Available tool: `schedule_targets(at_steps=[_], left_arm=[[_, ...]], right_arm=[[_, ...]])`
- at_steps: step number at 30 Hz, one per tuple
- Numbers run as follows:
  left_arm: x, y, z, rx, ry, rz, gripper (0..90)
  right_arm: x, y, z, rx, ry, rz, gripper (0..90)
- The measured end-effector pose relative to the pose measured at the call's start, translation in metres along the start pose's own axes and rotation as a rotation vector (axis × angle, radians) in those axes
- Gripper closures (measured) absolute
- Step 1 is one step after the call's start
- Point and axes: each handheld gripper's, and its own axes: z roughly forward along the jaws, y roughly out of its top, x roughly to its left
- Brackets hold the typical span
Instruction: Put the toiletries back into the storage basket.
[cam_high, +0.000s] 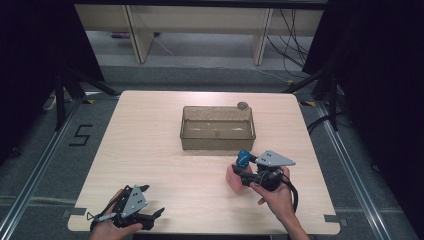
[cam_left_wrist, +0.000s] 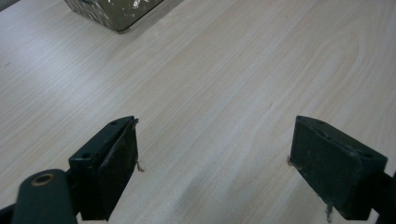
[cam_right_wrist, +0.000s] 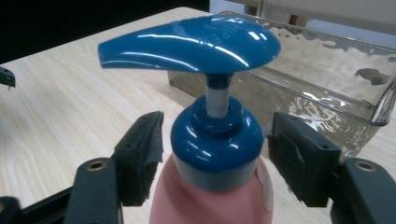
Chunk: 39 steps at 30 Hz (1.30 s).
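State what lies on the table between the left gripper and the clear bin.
Nothing: bare wood. The left gripper view shows empty tabletop from the open left gripper to the bin; the high view agrees.

A light wooden table (cam_high: 150, 150) carries a clear bin (cam_high: 218, 141) and pink pump bottle (cam_high: 236, 175).

Counted: 1 wooden table (cam_high: 150, 150), centre of frame. 1 clear plastic bin (cam_high: 218, 129), upper centre. 1 pink pump bottle w/ blue top (cam_right_wrist: 212, 154), lower right. 1 small round grey obj (cam_high: 243, 105) at bin's far right corner. 2 grippers: left gripper (cam_high: 134, 206), right gripper (cam_high: 261, 170).
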Motion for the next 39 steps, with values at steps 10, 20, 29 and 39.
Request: schedule_targets(at_steps=[10, 20, 29, 39], left_arm=[[0.000, 0.000, 0.000, 0.000, 0.000, -0.001, 14.8], [-0.001, 0.000, 0.001, 0.002, -0.006, -0.002, 14.8], [-0.001, 0.000, 0.001, 0.001, -0.007, -0.006, 14.8], [-0.001, 0.000, 0.001, 0.003, -0.004, -0.003, 14.8]], right_arm=[[-0.001, -0.001, 0.001, 0.002, 0.003, -0.012, 45.0], [-0.003, 0.000, 0.002, -0.005, 0.017, 0.002, 49.7], [0.005, 0.003, 0.000, -0.005, -0.051, -0.052, 53.6], [0.008, 0.006, -0.003, -0.006, -0.038, -0.006, 53.7]])
